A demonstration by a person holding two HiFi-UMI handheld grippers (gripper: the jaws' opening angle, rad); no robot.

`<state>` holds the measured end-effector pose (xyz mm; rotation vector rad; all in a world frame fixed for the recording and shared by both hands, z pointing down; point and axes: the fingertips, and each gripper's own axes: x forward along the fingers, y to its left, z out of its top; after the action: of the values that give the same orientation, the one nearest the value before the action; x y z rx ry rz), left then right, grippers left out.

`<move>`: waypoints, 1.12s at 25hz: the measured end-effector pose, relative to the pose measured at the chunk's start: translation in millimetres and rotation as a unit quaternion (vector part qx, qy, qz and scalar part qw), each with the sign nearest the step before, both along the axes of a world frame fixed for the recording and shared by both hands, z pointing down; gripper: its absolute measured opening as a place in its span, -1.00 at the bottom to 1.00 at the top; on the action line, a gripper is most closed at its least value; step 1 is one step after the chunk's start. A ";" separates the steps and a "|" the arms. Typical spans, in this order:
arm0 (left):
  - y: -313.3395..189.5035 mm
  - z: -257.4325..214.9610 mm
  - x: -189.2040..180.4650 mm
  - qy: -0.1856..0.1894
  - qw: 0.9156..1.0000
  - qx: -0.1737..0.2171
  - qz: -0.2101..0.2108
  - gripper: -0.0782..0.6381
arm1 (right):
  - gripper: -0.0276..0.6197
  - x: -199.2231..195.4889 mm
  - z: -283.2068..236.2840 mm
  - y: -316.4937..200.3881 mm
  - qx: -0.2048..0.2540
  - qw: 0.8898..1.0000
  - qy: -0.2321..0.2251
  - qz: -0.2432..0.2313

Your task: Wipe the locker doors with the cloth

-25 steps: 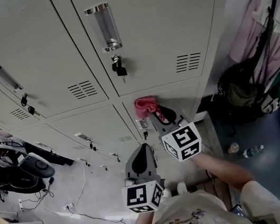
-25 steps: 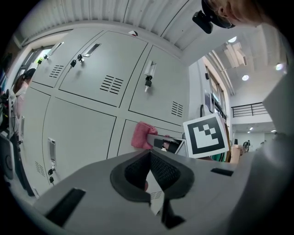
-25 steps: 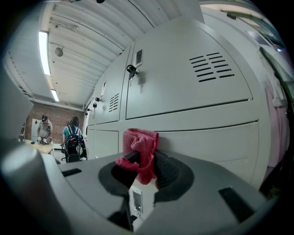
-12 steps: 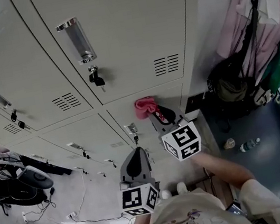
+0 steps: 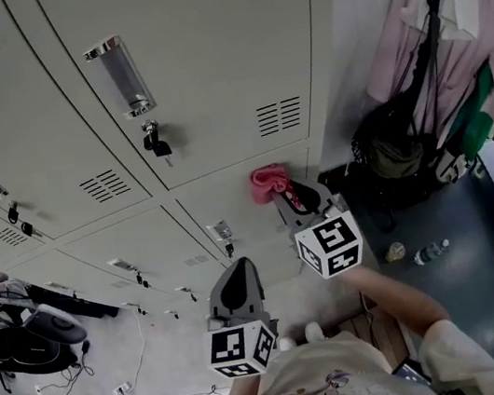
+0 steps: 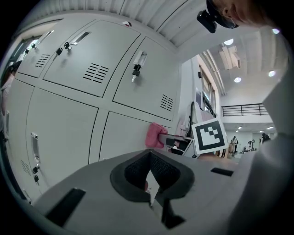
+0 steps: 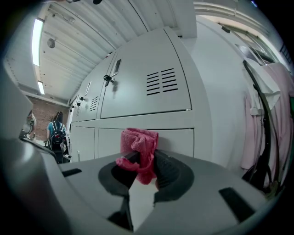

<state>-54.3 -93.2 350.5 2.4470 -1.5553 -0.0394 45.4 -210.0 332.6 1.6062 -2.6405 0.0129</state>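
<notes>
Grey locker doors (image 5: pixel 205 67) fill the head view. My right gripper (image 5: pixel 285 196) is shut on a bunched pink cloth (image 5: pixel 269 181), which it holds against the upper part of the lower right door (image 5: pixel 230 209). In the right gripper view the cloth (image 7: pixel 139 146) sticks out between the jaws, in front of that door (image 7: pixel 174 137). My left gripper (image 5: pixel 239 276) hangs lower and to the left, away from the doors, shut with nothing in it. In its own view the left gripper (image 6: pixel 149 160) looks past its jaws at the cloth (image 6: pixel 154 134).
A chrome handle (image 5: pixel 118 73) and a key (image 5: pixel 155 144) stick out of the upper door. Pink clothes (image 5: pixel 429 46) and a black bag (image 5: pixel 395 151) hang to the right of the lockers. A bottle (image 5: pixel 427 253) lies on the floor. Cables and bags (image 5: pixel 14 327) lie at the left.
My right gripper has carried the cloth to the right along the top of the lower door. The head view has swung, so the lockers sit further left. The left gripper has stayed low.
</notes>
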 end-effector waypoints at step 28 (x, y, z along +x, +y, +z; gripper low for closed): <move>0.0 -1.7 -2.3 0.013 1.000 0.003 -0.002 -0.77 | -0.65 64.9 4.4 7.2 -0.002 0.998 -0.007 0.055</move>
<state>-56.6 -93.2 348.8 2.4378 -1.5521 -0.0756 110.3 -202.7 337.0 1.7547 -2.5573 0.0342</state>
